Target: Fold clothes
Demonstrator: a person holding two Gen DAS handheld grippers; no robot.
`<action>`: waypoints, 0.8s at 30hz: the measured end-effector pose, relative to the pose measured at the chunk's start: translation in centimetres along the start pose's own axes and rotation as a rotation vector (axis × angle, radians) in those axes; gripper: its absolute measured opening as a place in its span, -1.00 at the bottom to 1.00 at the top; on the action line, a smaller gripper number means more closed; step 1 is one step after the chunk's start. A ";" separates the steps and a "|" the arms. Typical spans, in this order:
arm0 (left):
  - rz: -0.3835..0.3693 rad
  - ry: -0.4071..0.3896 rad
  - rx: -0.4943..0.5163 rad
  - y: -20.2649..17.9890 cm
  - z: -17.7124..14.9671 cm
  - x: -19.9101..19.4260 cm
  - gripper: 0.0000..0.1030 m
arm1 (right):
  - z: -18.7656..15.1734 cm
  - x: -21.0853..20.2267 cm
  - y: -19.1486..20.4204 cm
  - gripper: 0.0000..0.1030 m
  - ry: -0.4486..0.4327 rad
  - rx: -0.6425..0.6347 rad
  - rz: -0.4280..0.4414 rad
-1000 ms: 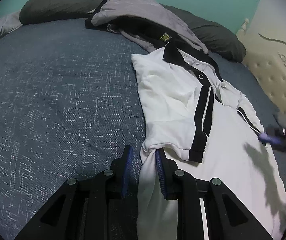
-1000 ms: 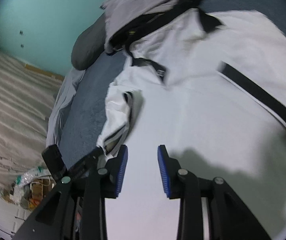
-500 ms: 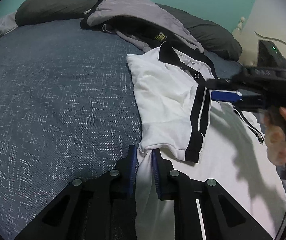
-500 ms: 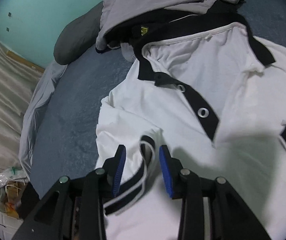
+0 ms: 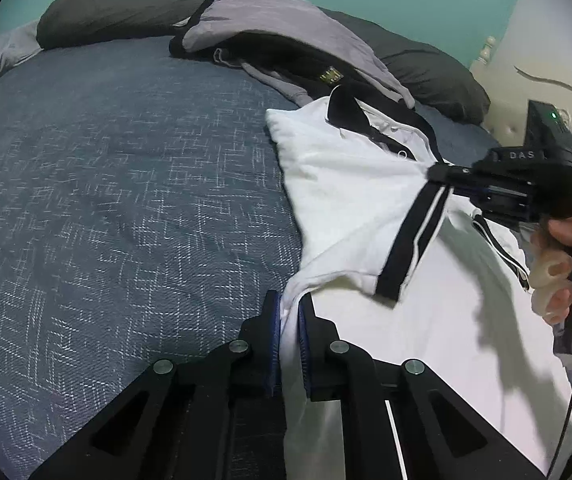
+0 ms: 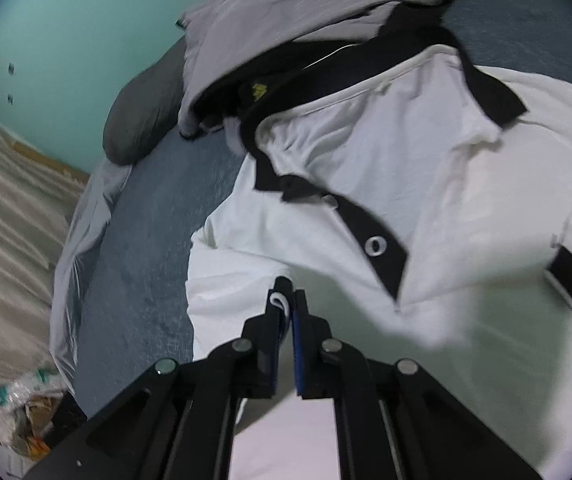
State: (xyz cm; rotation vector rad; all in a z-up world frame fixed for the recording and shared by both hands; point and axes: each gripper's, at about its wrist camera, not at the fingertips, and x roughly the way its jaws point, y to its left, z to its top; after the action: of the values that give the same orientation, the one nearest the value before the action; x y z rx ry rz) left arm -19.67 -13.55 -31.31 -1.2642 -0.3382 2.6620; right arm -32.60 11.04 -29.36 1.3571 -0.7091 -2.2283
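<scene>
A bed (image 5: 118, 184) with a dark blue woven cover carries everything here, with dark pillows (image 5: 118, 8) along its far edge against a teal wall. On the right half of the bed lies the white polo shirt (image 5: 350, 196), front up, black collar toward the pillows and the body running down toward the camera, spread flat as a garment must be before folding. A grey garment (image 5: 286, 36) lies crumpled just beyond the collar, overlapping a pillow, probably waiting its turn. The left tool (image 5: 289, 320) is closing its jaws on the shirt's side edge just below the armpit, where white cloth bunches between the blue pads; that grip looks meant to anchor the side seam so the body does not slide. The right tool (image 6: 285, 312), held in the person's hand (image 5: 558, 276), has its jaws nearly together on the black-and-white sleeve cuff (image 5: 414, 240), which it lifts off the shirt's chest. Holding the sleeve by its cuff suggests the sleeve is about to be laid across the body for the first fold.
</scene>
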 end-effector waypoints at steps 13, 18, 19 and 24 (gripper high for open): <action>-0.022 0.003 -0.010 0.5 0.0 0.0 -0.83 | -0.4 0.2 -1.5 -0.21 0.043 0.104 -0.014; -0.030 0.004 -0.024 0.6 0.2 -0.4 -0.82 | -1.7 -1.7 -1.6 -0.20 0.012 0.139 -0.005; -0.036 0.000 -0.026 0.6 0.3 -0.6 -0.82 | -2.0 -1.6 -1.4 -0.20 0.023 0.135 0.011; -0.041 -0.027 -0.021 0.4 1.0 -1.7 -0.82 | -4.2 -0.3 0.7 -0.20 0.107 0.084 0.061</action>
State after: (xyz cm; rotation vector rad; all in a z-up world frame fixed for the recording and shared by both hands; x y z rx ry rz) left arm -19.40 -14.51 -29.51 -1.2148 -0.3931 2.6497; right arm -28.63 9.84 -30.29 1.4634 -0.8019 -2.0828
